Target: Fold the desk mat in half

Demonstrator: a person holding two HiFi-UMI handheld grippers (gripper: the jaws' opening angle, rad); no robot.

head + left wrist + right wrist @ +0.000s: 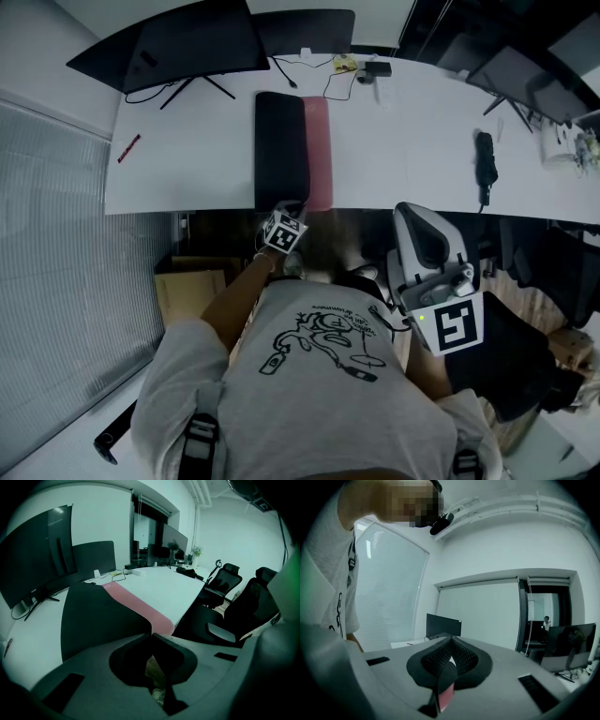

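Both jaw pairs were closed. Left gripper point(151, 633) clamped the near edge of the mat point(281, 141) on the desk point(412, 141). Right gripper point(451, 654) hung beside the desk.

White tabletop point(403, 141) carries desk mat point(281, 150), black over pink, at near edge; monitor point(187, 42) at back, red pen point(128, 148) left, cables point(330, 82).

The desk mat point(281, 150) lies lengthwise on the white tabletop point(412, 141), folded over on itself, black uppermost, a pink strip uncovered along its right side, its near end at the tabletop's front edge.
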